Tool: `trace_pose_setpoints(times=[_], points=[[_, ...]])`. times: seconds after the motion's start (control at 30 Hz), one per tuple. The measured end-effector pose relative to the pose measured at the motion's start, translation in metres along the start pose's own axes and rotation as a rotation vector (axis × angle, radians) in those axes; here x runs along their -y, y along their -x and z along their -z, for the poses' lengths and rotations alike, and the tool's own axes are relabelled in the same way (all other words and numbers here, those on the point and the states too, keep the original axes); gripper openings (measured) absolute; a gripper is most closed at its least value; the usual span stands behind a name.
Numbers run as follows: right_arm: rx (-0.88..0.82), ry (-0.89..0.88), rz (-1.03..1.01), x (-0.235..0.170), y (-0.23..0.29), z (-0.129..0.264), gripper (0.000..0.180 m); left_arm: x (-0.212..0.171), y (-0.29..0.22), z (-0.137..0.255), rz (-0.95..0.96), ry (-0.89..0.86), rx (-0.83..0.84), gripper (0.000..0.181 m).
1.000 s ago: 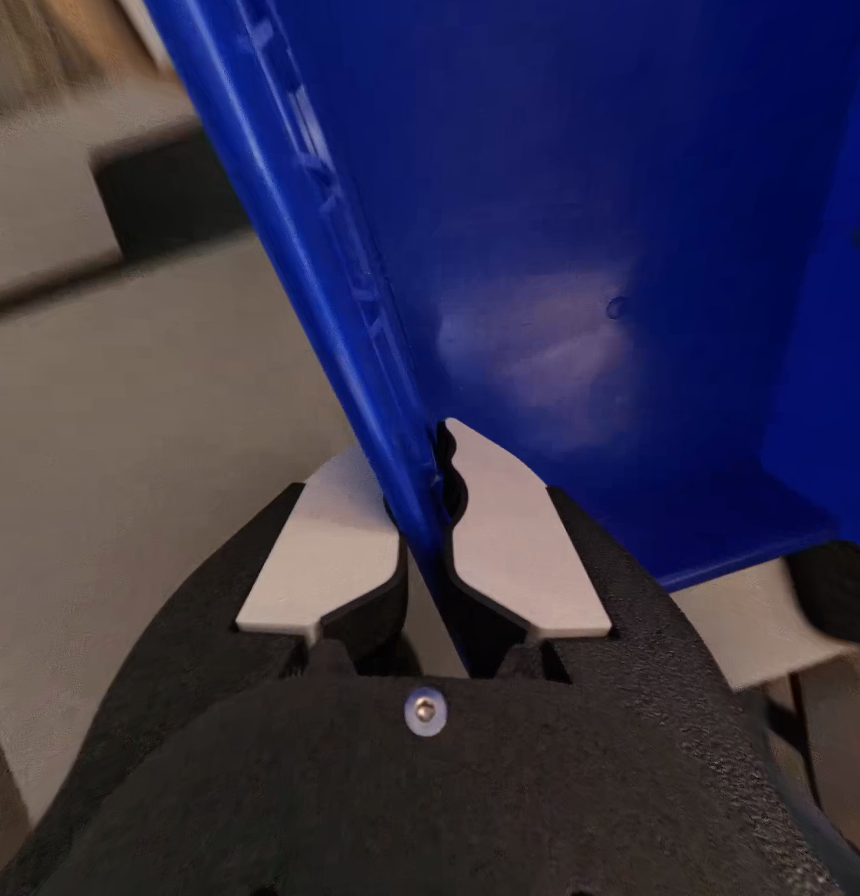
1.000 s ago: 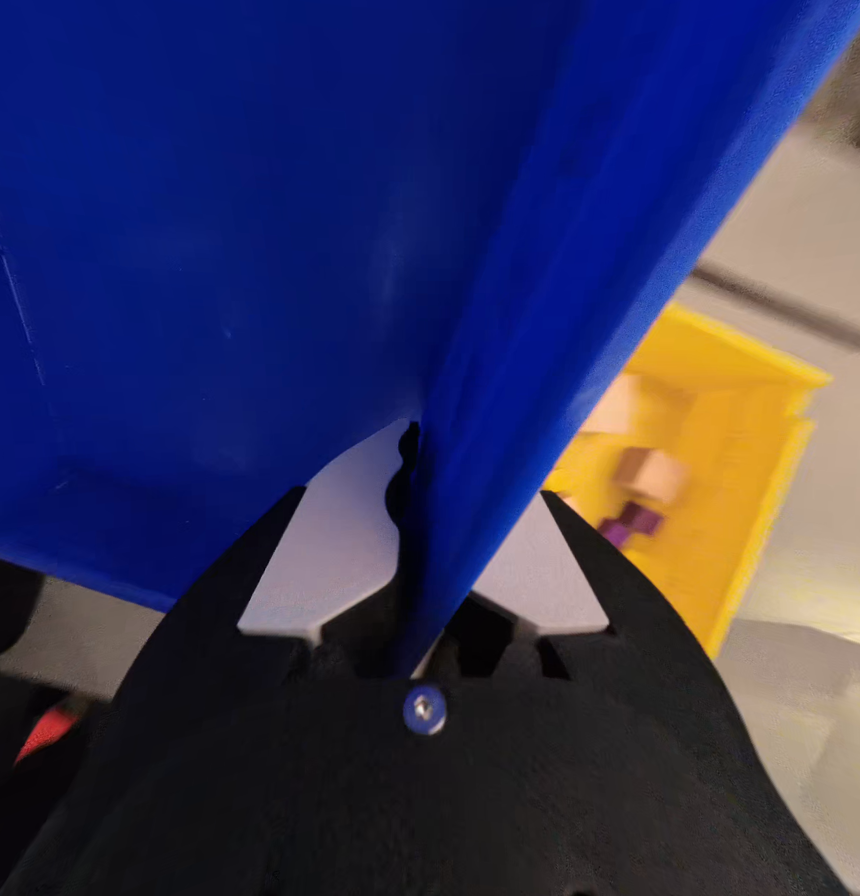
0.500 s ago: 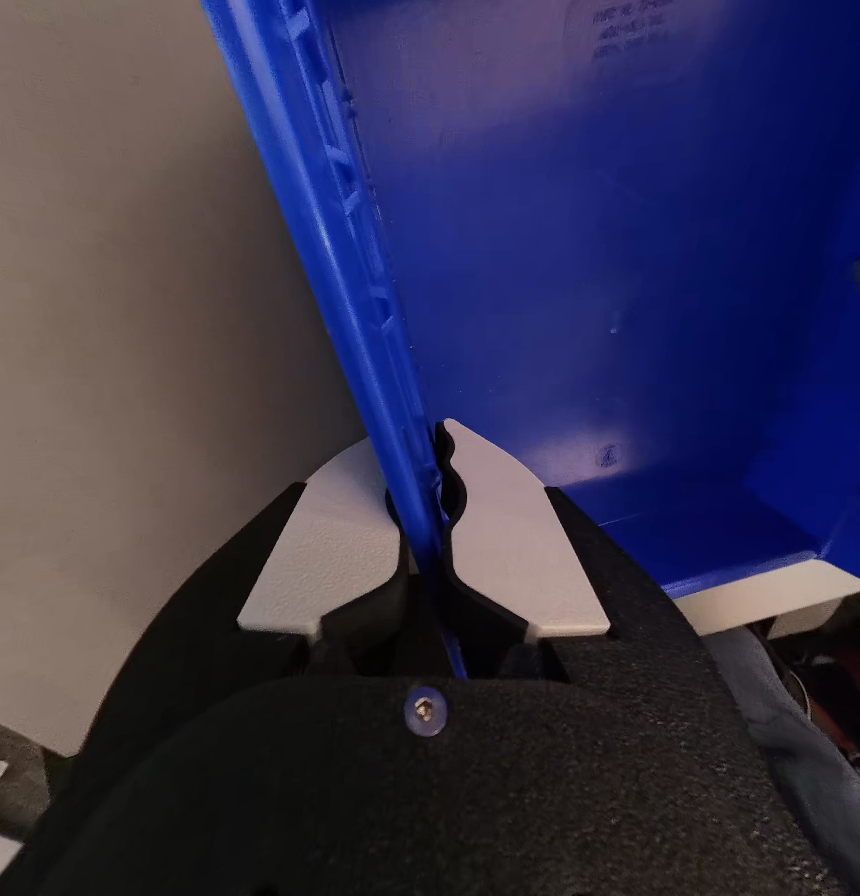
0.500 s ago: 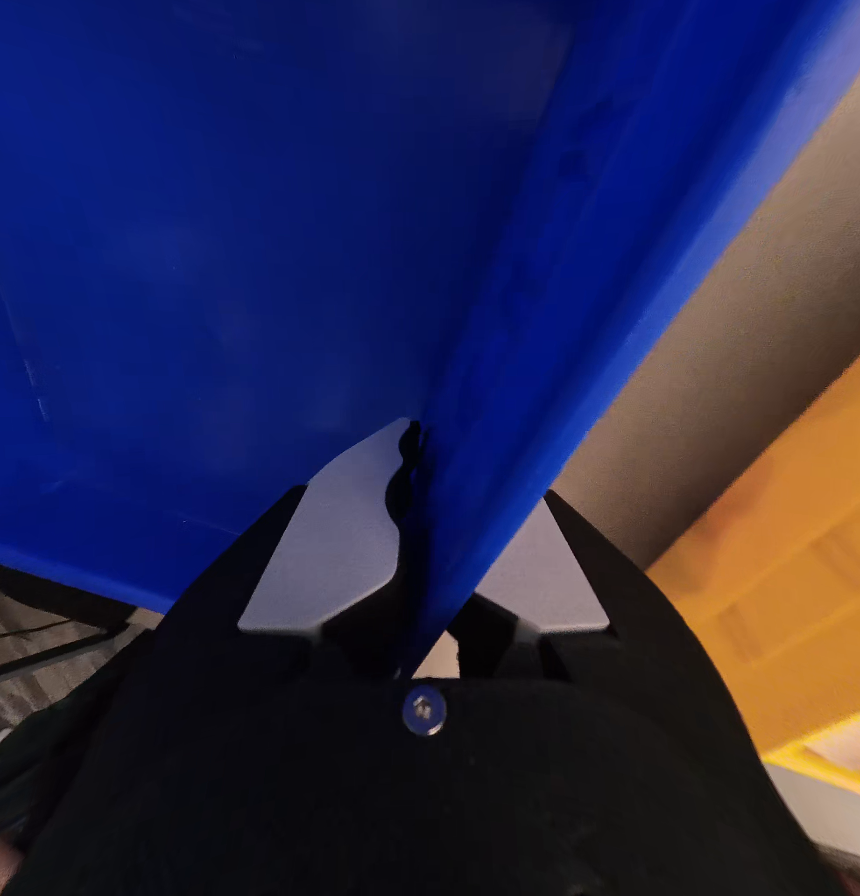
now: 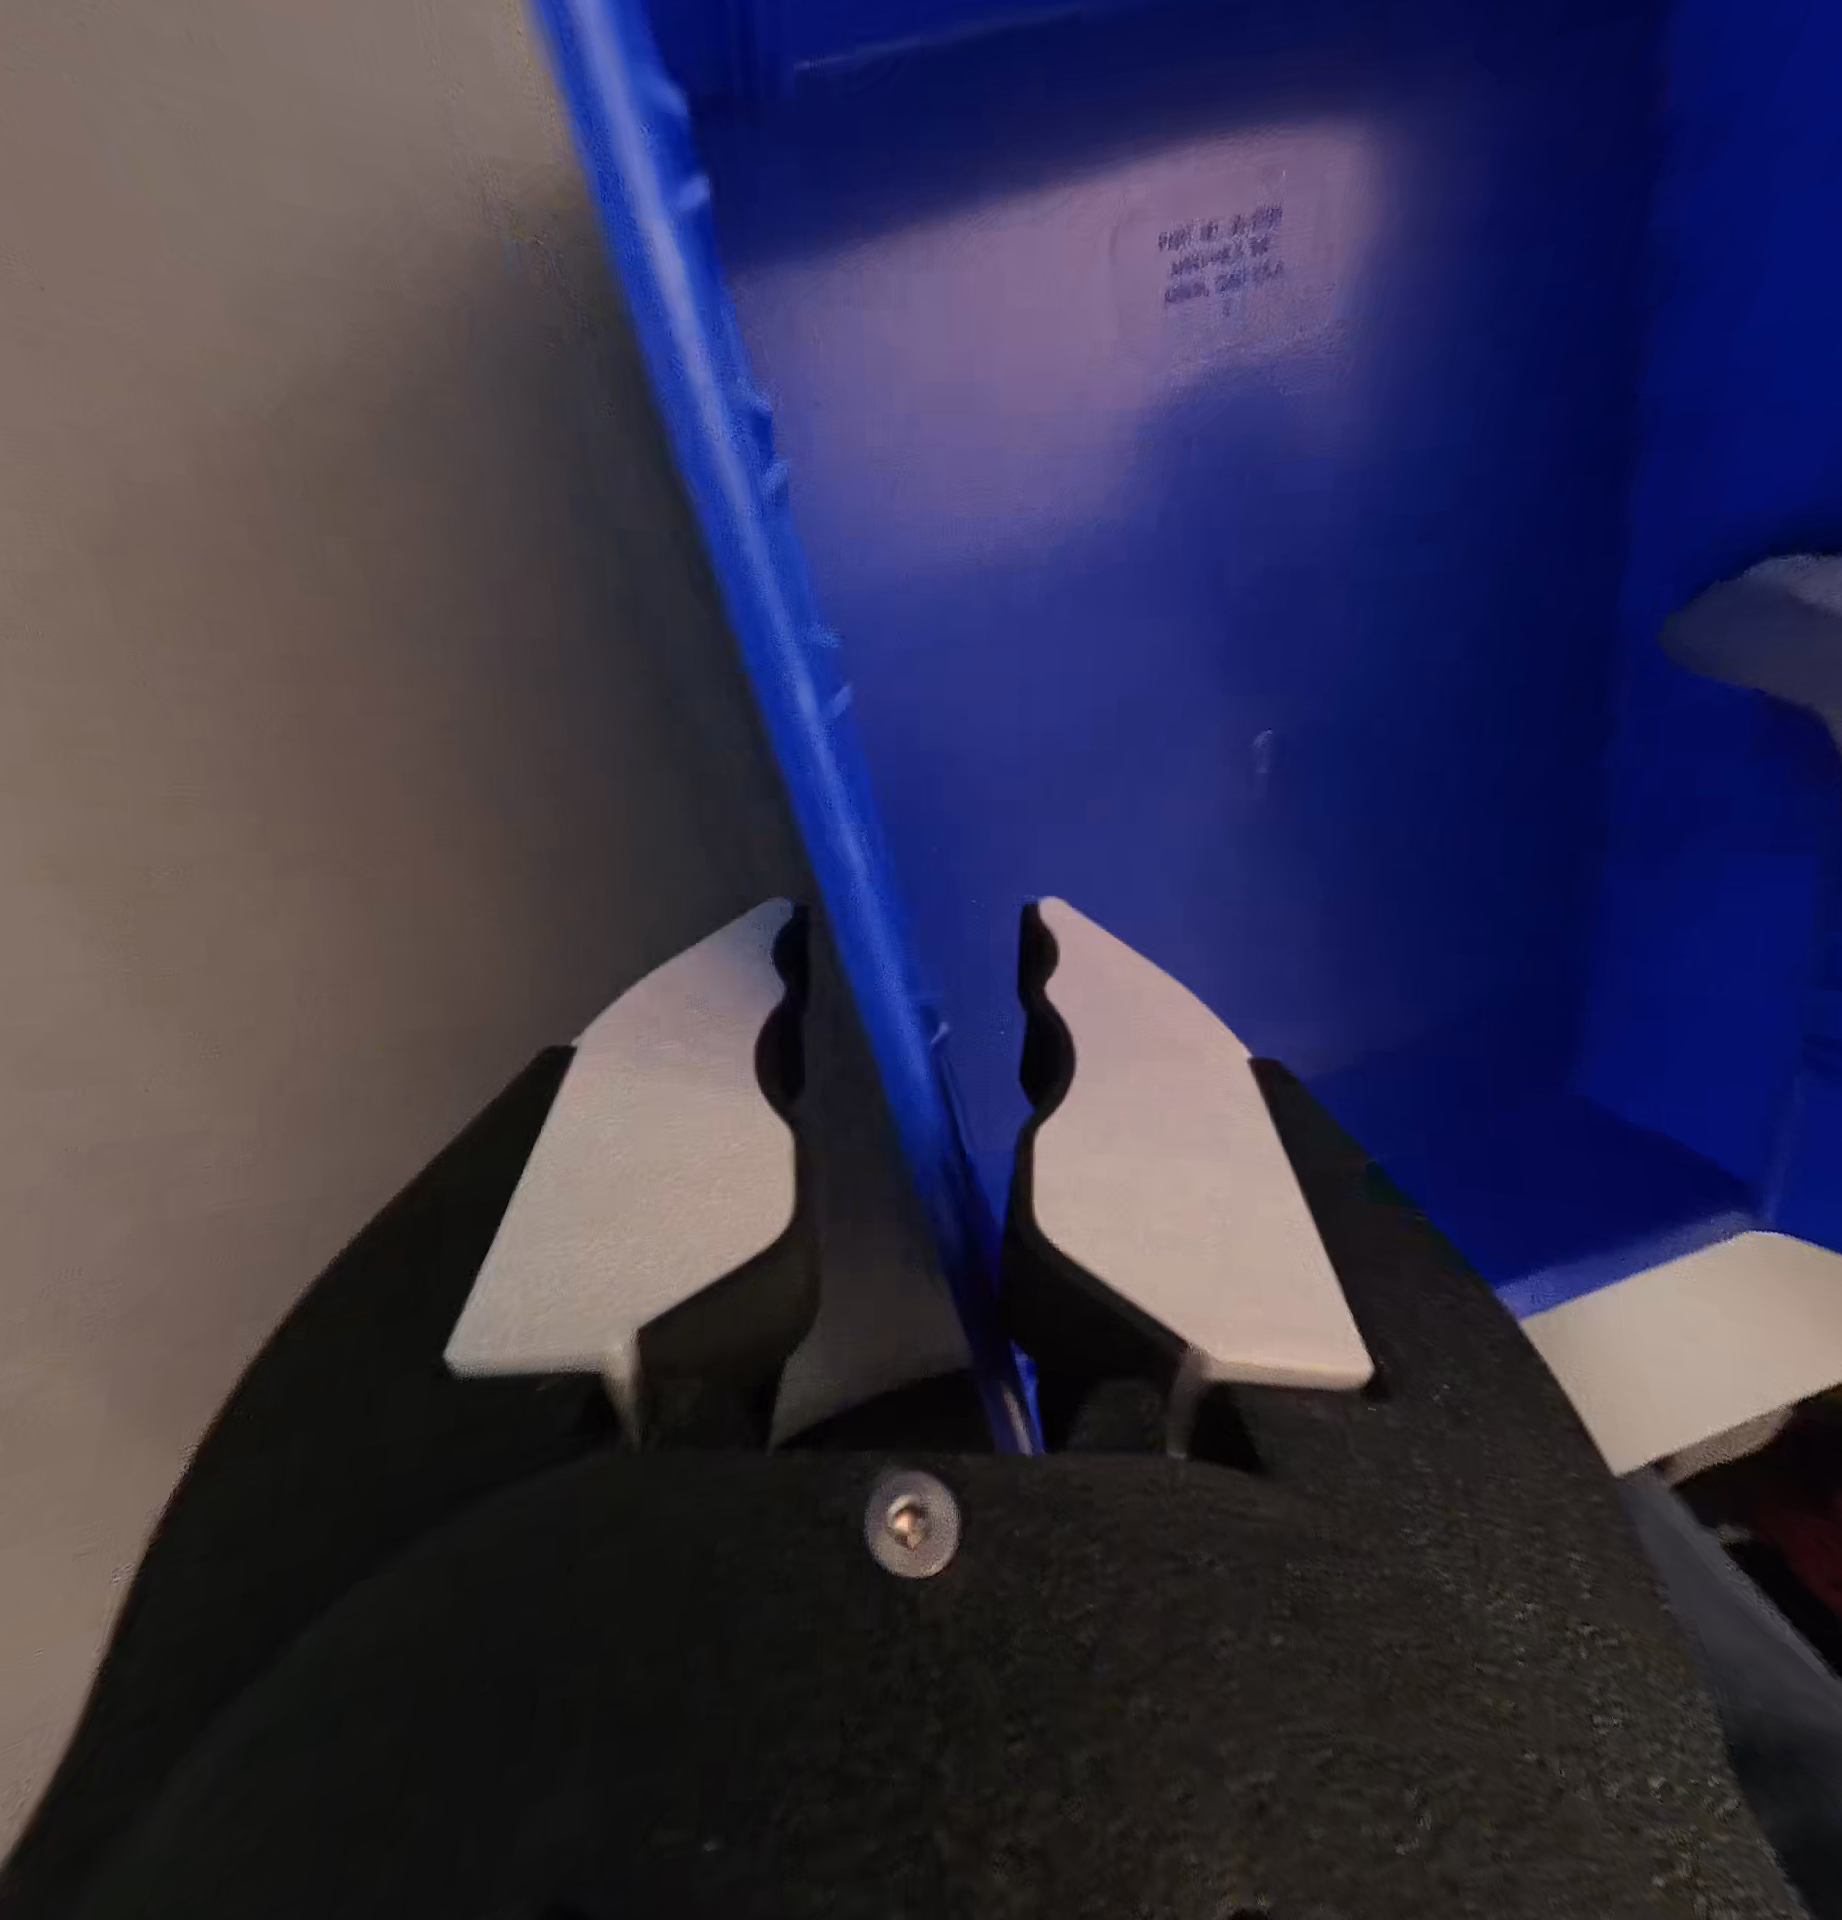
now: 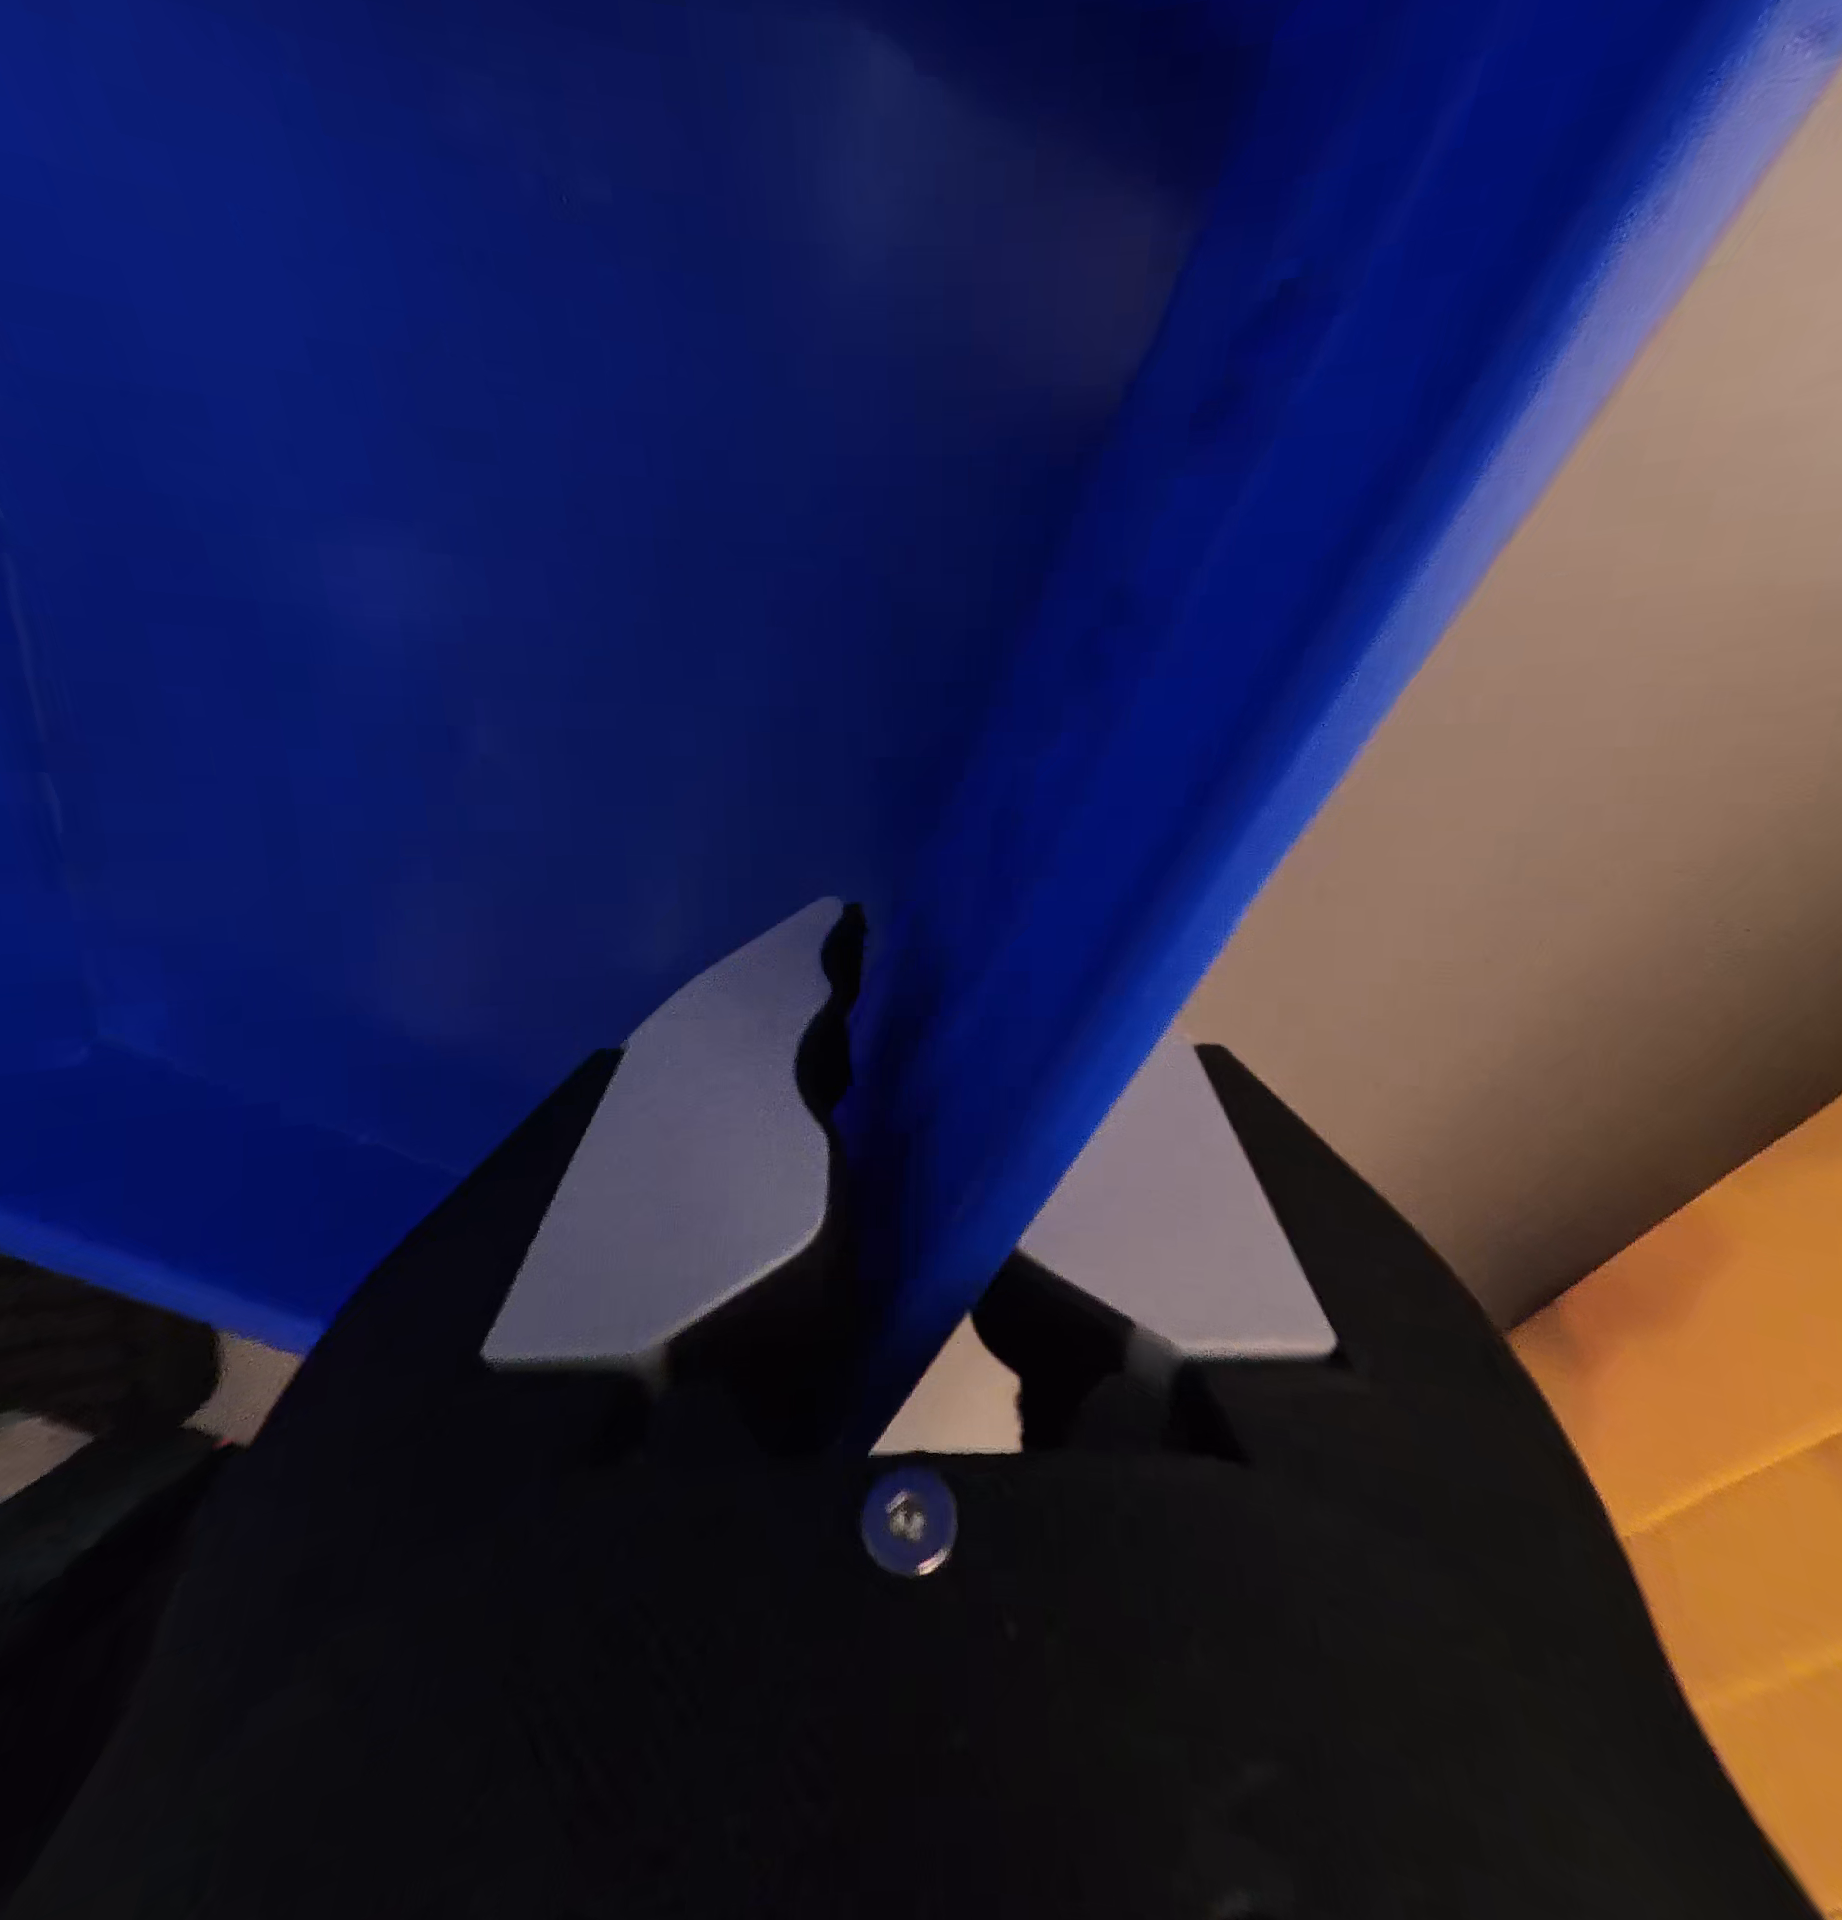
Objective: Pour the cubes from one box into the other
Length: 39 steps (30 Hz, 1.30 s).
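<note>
Since half a second ago my left tongs (image 5: pixel 906 925) have parted and straddle the blue box's (image 5: pixel 1156 675) wall with gaps either side. My right tongs (image 6: pixel 1010 997) stay clenched on the opposite wall. Empty, the box fills both views toward 12 o'clock, the yellow box (image 6: pixel 1727 1403) at 4 o'clock.

A small block of moulded raised lettering, several short lines, is seen on the inside bottom of the blue box (image 5: pixel 1156 644), ahead of the left gripper (image 5: pixel 912 920) and up to the right of its tips. It is too blurred to be read. No other writing is seen.
</note>
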State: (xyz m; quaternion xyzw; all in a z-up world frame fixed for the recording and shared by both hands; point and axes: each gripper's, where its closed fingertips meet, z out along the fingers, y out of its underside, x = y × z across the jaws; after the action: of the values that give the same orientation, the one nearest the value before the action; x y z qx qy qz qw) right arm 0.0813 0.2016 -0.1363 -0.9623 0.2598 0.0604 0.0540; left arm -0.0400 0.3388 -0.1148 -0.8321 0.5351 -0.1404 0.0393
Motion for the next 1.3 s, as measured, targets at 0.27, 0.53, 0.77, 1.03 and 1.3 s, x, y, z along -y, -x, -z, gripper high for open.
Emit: trace_pose_setpoints(times=[0.27, 0.53, 0.77, 1.03, 1.3], points=[[-0.260, -0.397, 0.087, 0.038, -0.010, 0.064, 0.058, -0.001, 0.020, 0.077, 0.122, -0.506, -0.178, 0.075], [-0.273, -1.294, 0.589, 0.005, 0.168, 0.261, 0.055, -0.135, -0.004, 0.273, -0.205, -1.163, -0.177, 0.064], [0.520, -1.310, 1.031, -0.136, 0.389, 0.202, 0.064, -0.320, 0.053, 0.269, -0.271, -1.169, 0.325, 0.055], [0.641, -0.754, 1.161, -0.215, 0.461, 0.055, 0.057, -0.506, 0.118, 0.224, 0.204, -0.939, 0.589, 0.061], [0.455, -0.665, 1.130, -0.239, 0.420, 0.035, 0.077, -0.543, 0.108, 0.161, 0.306, -0.898, 0.525, 0.077]])
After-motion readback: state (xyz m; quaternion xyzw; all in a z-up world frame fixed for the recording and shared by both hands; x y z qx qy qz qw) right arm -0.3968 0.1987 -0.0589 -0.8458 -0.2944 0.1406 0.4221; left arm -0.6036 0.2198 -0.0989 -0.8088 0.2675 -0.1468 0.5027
